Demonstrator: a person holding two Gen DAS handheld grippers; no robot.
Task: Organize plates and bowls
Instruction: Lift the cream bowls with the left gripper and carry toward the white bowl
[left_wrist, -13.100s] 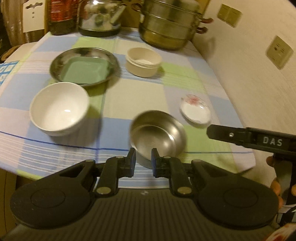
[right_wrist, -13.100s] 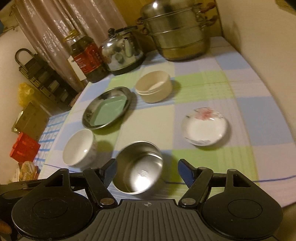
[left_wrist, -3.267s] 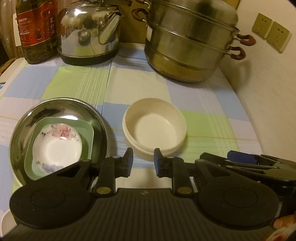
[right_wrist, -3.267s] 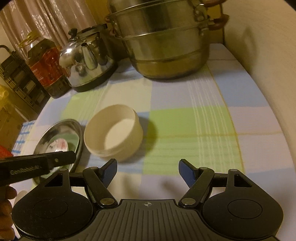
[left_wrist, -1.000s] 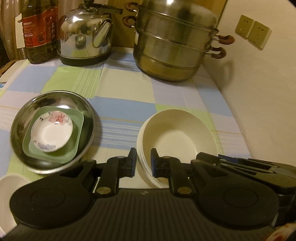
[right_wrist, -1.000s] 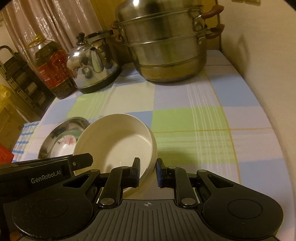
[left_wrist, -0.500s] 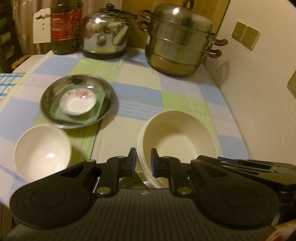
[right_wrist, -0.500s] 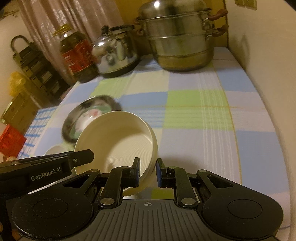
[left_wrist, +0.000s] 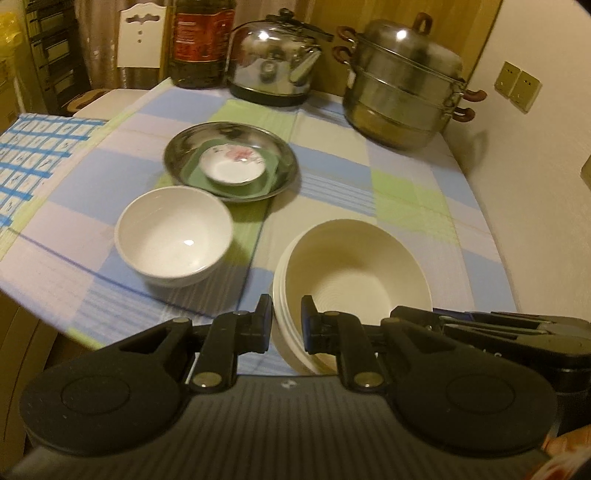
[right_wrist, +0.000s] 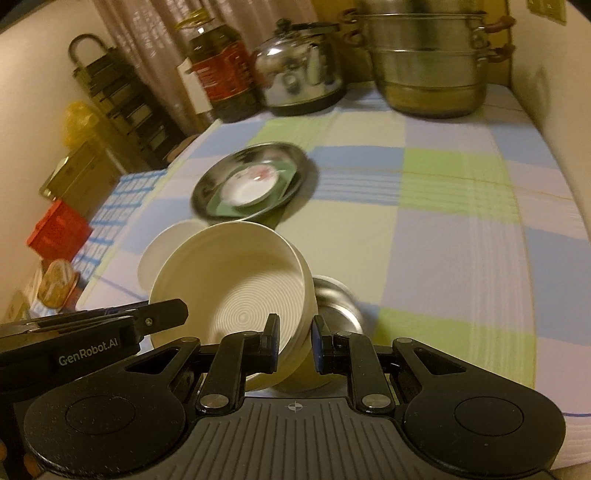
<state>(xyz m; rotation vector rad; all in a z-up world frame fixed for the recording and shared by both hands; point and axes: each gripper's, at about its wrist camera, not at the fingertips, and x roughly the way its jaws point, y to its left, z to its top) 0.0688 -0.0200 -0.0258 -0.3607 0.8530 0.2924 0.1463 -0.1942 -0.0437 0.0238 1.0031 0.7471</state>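
Two matte black plastic two-finger grippers: left gripper (left_wrist: 283, 323), right gripper (right_wrist: 294, 341). Ribbed grey bodies, round pivot discs, silver screws, blue-edged pads; white "GenRobot.AI" lettering on the left one.

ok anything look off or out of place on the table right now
Nothing spilled or broken. The one odd thing is the cream bowl: it hangs tilted above the cloth, its rim pinched by both the left tongs and right tongs. The plate stack sits tidy.

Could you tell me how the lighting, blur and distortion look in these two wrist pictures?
Left wrist: dim yellow light, glare on the kettle, table edges bowed by the fisheye. Right wrist: same warm cast, steel plate and small steel bowl smeared by blur; cream bowl sharper.
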